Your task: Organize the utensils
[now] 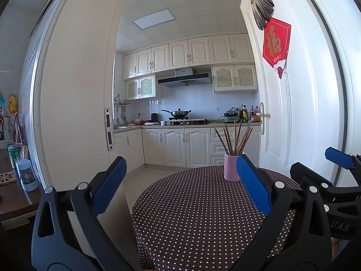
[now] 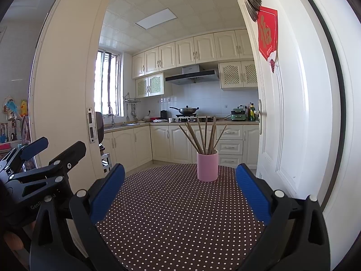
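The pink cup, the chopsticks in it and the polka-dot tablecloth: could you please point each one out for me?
pink cup (image 2: 207, 167), right wrist view, on the middle of its side wall.
chopsticks (image 2: 205, 135), right wrist view, on one upright stick.
polka-dot tablecloth (image 1: 191, 214), left wrist view, on a bare patch.

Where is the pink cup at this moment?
The pink cup stands upright at the far edge of the dotted table, holding the chopsticks; in both views it is ahead of the open grippers, near the white door.

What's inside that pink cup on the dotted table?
The pink cup holds a loose fan of brown chopsticks standing upright. Its wall hides their lower ends and anything else inside.
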